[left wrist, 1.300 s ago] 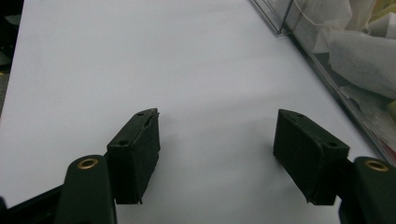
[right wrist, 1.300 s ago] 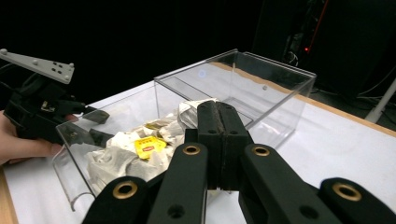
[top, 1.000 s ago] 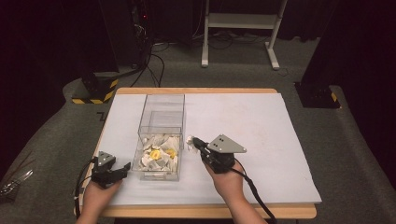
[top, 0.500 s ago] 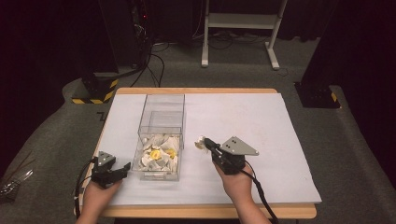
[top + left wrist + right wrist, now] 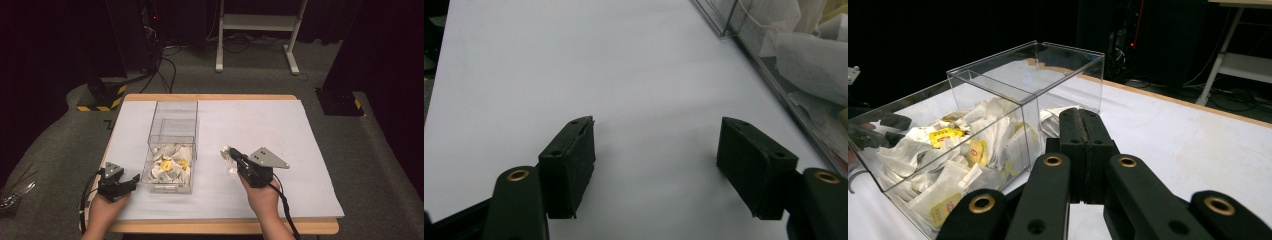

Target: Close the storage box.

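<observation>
I saw the clear box (image 5: 170, 150) of tea sachets (image 5: 170, 167) at the table's seven o'clock. My right gripper (image 5: 229, 154) pinched a sachet (image 5: 226, 152) at its three o'clock; my left gripper (image 5: 131, 181) gaped wide. White sheet (image 5: 260, 125) covered the table; grey carpet (image 5: 60, 135) and a white stand (image 5: 257, 22) lay beyond.

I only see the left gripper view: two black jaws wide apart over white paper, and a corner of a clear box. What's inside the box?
Observer: The clear box has two compartments. The near one is heaped with tea bags, some with yellow labels.
Operator: What about the far one?
Observer: It looks empty.
Operator: What's the other hand doing?
Observer: The right hand-held gripper is to the right of the box, jaws shut on one small white tea bag.
</observation>
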A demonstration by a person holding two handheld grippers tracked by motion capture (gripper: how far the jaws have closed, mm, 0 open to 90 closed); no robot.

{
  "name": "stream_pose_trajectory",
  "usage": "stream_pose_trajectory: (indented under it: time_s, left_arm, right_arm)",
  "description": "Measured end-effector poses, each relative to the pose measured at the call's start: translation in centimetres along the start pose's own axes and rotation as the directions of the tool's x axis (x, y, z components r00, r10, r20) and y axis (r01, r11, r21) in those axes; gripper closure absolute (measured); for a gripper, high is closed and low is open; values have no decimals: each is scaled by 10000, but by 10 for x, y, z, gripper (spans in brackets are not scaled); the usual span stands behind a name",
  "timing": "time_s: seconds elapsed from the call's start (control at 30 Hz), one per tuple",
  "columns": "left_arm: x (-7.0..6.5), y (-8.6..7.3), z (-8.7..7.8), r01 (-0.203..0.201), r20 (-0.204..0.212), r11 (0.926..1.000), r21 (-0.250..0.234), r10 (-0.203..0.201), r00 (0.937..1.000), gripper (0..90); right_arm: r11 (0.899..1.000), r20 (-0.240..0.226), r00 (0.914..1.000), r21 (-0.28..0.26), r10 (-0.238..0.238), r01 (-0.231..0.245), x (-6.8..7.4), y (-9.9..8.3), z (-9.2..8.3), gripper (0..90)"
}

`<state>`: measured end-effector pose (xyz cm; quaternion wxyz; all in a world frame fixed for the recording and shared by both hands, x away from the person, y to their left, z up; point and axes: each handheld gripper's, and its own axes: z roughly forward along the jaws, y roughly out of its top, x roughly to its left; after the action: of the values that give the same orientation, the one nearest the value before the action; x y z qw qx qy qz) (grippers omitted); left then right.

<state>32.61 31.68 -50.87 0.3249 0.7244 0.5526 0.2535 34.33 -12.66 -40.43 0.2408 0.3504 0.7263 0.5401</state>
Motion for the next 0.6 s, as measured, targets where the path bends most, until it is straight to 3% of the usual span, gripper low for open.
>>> stream_pose_trajectory:
  time_s: [0.6]
  left_arm:
    - [0, 0, 0, 3, 2, 10000, -1, -3, 10000, 316]
  right_arm:
    - [9997, 343, 9991, -11, 244, -244, -13, -10, -9, 900]
